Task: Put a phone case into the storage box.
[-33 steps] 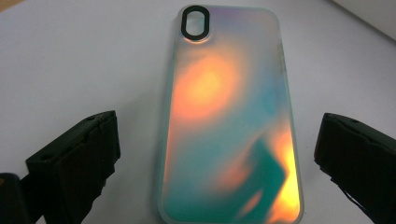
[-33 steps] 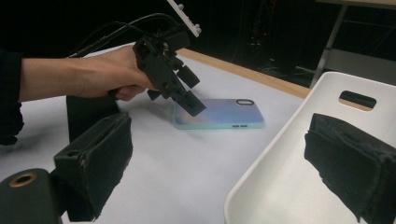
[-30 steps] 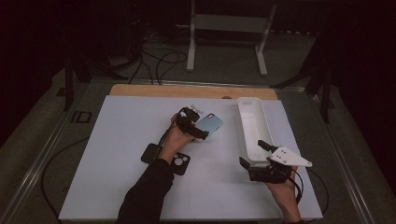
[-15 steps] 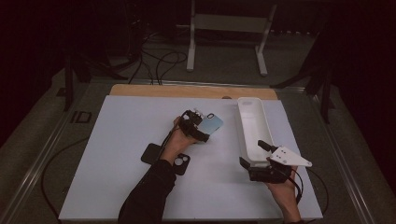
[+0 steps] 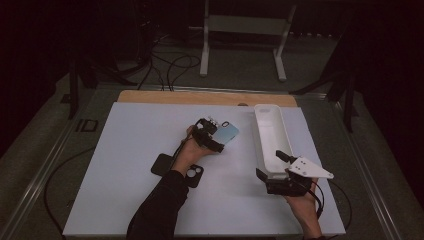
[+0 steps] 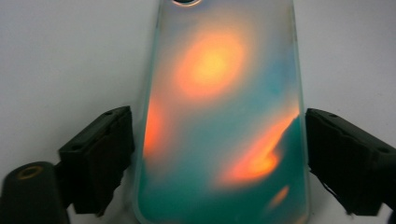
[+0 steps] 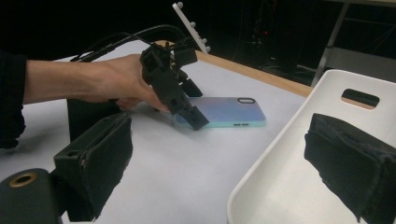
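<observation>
high view: left hand-held gripper, jaws still spread astride the phone case, has barely moved.

High view overlooks the table; both tool views sit near it.

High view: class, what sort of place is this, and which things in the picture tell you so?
Probably a lab or recording workspace, not a home: a white table in a dark room, cables on the floor, a metal stand behind, and a person working with a hand-held gripper in each hand.
</observation>
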A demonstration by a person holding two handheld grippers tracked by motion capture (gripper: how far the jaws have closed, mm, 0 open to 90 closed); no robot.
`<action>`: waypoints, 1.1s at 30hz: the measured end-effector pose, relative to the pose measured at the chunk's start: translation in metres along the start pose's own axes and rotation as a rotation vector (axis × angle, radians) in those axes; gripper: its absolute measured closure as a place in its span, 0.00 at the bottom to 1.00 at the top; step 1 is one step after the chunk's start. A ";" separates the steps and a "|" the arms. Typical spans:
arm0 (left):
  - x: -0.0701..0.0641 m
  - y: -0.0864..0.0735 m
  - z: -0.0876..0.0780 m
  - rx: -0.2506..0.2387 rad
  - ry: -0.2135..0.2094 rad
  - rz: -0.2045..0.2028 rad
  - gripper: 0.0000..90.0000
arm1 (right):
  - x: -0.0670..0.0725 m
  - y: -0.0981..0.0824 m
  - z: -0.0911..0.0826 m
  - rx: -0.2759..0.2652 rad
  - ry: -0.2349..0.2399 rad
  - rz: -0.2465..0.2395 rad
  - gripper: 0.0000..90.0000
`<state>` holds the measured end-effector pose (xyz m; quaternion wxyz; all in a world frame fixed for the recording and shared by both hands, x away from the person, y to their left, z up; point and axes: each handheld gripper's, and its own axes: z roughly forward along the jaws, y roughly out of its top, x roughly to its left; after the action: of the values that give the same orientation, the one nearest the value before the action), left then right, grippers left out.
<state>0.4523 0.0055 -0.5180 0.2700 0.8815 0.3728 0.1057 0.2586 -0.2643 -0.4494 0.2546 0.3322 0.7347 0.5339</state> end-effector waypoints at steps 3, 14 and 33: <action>0.000 0.000 -0.001 0.006 -0.001 0.004 0.18 | 0.000 0.000 0.000 0.001 0.000 0.000 0.09; -0.001 0.001 -0.003 0.023 -0.001 0.005 0.19 | -0.001 -0.001 0.000 0.003 0.002 -0.003 0.09; 0.002 0.002 -0.031 -0.063 -0.012 -0.035 0.19 | -0.002 -0.001 0.000 0.003 -0.002 0.008 0.09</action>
<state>0.4432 0.0179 -0.4915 0.3018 0.8664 0.3831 0.1072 0.2598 -0.2658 -0.4505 0.2528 0.3360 0.7340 0.5334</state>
